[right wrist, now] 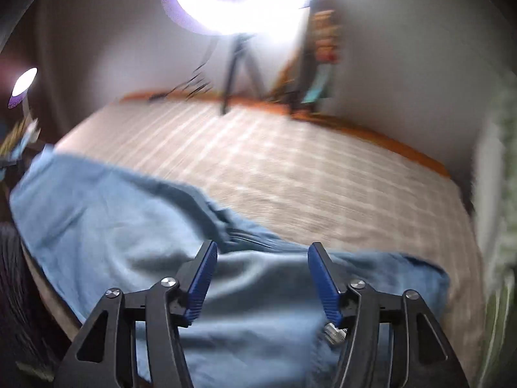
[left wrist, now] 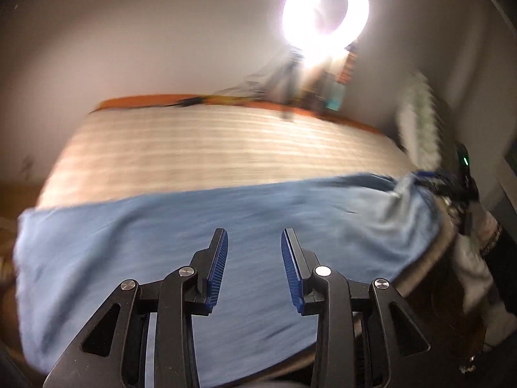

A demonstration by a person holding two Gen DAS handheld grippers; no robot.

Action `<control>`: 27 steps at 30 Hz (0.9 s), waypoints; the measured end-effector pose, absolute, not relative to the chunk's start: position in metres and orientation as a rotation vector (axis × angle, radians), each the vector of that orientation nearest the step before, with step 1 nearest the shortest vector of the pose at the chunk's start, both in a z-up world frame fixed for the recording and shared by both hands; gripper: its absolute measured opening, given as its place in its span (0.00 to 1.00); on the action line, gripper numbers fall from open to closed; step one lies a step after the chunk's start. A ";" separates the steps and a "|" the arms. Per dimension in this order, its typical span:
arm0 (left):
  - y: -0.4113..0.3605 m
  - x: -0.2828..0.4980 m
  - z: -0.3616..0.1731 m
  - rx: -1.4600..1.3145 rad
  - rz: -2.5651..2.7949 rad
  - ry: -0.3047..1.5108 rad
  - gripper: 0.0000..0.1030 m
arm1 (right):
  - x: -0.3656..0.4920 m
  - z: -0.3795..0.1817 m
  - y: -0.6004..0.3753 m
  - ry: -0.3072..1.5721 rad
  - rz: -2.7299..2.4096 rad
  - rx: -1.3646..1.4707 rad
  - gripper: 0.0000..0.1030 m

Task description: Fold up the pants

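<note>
Light blue pants point(left wrist: 161, 236) lie spread across the near edge of a bed with a beige striped cover point(left wrist: 210, 148). My left gripper point(left wrist: 254, 236) is open and empty just above the flat cloth. In the right wrist view the pants point(right wrist: 106, 213) are rumpled, with folds near the middle. My right gripper point(right wrist: 261, 249) is open and empty over the wrinkled cloth. In the left wrist view the right gripper point(left wrist: 452, 181) shows at the far right, by the bunched end of the pants. Both views are motion-blurred.
A bright ring light point(left wrist: 324, 9) on a tripod point(right wrist: 237, 71) stands beyond the bed against a grey wall. An orange bed edge point(left wrist: 139, 102) runs along the far side. A pale green-white cloth point(left wrist: 420, 116) hangs at the right. A small lamp point(right wrist: 24, 84) glows at the left.
</note>
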State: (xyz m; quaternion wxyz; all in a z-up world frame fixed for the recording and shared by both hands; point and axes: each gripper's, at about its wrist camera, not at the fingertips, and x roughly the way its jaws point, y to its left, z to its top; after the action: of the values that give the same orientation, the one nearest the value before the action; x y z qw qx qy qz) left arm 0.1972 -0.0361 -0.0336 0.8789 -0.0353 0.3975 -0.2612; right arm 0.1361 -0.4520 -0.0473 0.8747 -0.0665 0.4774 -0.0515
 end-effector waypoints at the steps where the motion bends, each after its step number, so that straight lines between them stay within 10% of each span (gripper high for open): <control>1: -0.023 0.197 -0.037 -0.092 -0.514 0.831 0.32 | 0.143 -0.053 -0.448 1.018 -0.102 -0.172 0.59; 10: 0.054 0.191 -0.067 -0.221 -0.317 0.871 0.32 | 0.173 -0.089 -0.446 1.158 -0.036 -0.346 0.52; 17: 0.070 0.192 -0.078 -0.247 -0.273 0.882 0.32 | 0.199 -0.093 -0.459 1.171 -0.044 -0.366 0.04; 25: 0.077 0.192 -0.084 -0.249 -0.239 0.883 0.32 | 0.245 -0.123 -0.477 1.176 -0.126 -0.397 0.03; 27: 0.079 0.191 -0.083 -0.255 -0.236 0.883 0.32 | 0.241 -0.114 -0.485 1.128 -0.143 -0.329 0.16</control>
State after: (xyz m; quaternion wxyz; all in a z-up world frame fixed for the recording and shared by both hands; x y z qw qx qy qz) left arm 0.1909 0.0788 -0.0827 0.8895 -0.1227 0.4252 -0.1137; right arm 0.2414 -0.4846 -0.1138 0.8300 -0.1551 0.5315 -0.0675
